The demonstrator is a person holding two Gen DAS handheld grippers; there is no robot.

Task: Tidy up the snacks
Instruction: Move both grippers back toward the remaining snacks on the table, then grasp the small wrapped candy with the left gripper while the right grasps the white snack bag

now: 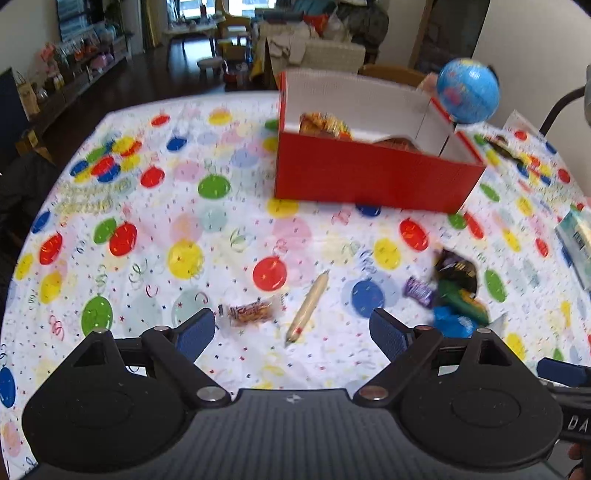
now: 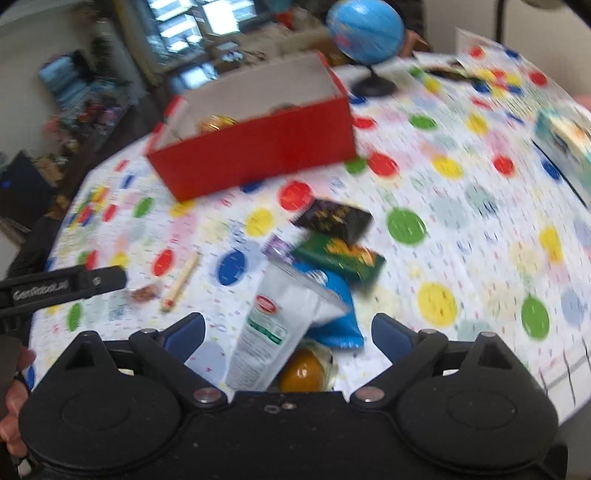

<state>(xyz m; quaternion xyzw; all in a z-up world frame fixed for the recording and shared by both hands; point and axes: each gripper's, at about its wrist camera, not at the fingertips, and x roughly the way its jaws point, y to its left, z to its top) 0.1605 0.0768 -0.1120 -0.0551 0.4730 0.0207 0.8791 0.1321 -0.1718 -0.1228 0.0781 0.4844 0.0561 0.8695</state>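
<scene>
On the table's balloon-print cloth (image 1: 229, 206), a red cardboard box (image 1: 369, 177) is sitting open, its white inside holding crinkly orange wrappers (image 1: 323, 123). The left gripper (image 1: 291, 326) is hovering with jaws spread wide and empty above a clear packet (image 1: 251, 312) of brown bits and a slim cream stick (image 1: 308, 306), whose long axis is running from its near tip up and right toward the box. The right gripper (image 2: 288, 332) is also gaping, nothing pinched, over a glossy white pouch (image 2: 273, 325) leaning on a blue bag (image 2: 338, 314), with a green pack (image 2: 341, 258), a black pack (image 2: 334, 218) and a purple wrapper (image 2: 279, 249) piled beyond. Only the right view is showing a round orange sweet (image 2: 303, 373) under the pouch and the globe's (image 2: 365, 31) black base. Everything is blurring slightly.
</scene>
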